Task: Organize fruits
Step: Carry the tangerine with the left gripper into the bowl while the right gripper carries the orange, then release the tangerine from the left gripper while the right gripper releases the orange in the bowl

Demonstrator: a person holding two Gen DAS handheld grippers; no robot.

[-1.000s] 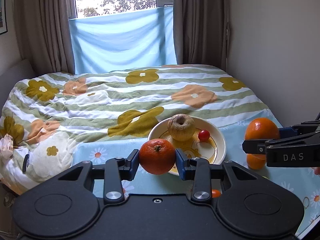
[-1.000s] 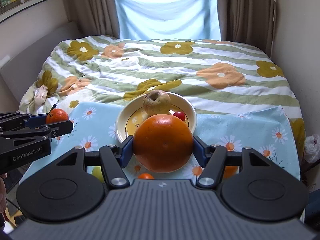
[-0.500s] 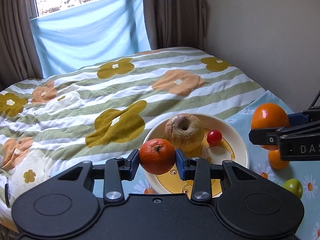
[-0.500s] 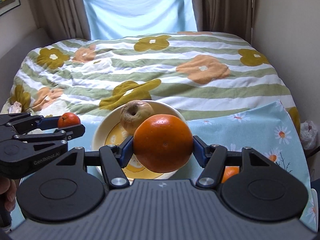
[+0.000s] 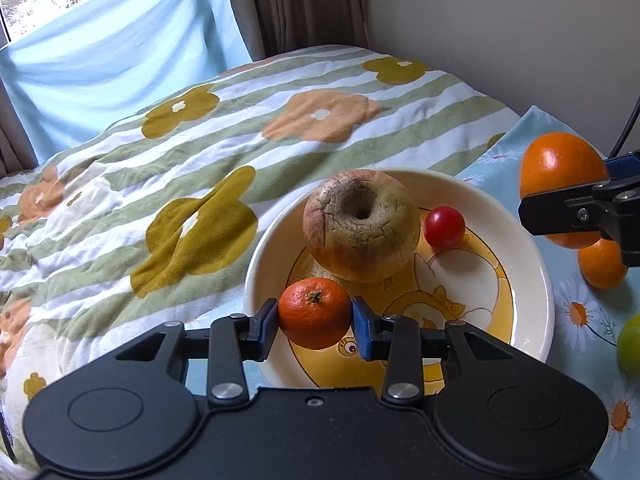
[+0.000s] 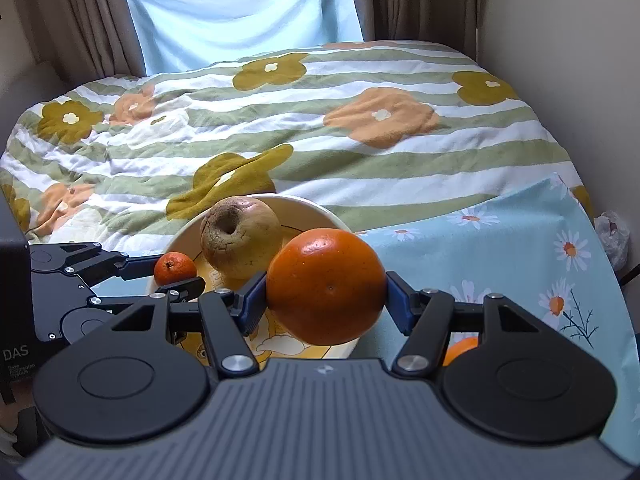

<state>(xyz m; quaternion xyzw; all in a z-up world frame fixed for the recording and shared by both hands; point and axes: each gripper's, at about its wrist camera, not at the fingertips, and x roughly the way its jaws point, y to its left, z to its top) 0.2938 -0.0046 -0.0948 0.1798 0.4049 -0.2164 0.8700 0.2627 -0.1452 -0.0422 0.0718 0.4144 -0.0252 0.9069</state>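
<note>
Both grippers have been carried forward and down toward the plate (image 5: 532,264) since a second ago; the plate now fills more of both views. The left gripper (image 5: 315,322) is pinched on the small mandarin (image 5: 314,312), held low over the plate's near-left rim, just in front of the wrinkled apple (image 5: 360,224). A cherry tomato (image 5: 444,227) is seen right of the apple, inside the plate. The right gripper (image 6: 326,286) is clamped on the large orange (image 6: 326,284), held over the plate's right edge. A loose orange (image 5: 600,264) and a green fruit (image 5: 630,344) are left on the daisy cloth (image 6: 500,248) at right. Step judged: placing. Next: the mandarin is to be lowered onto bare plate, then released without nudging the apple.
</note>
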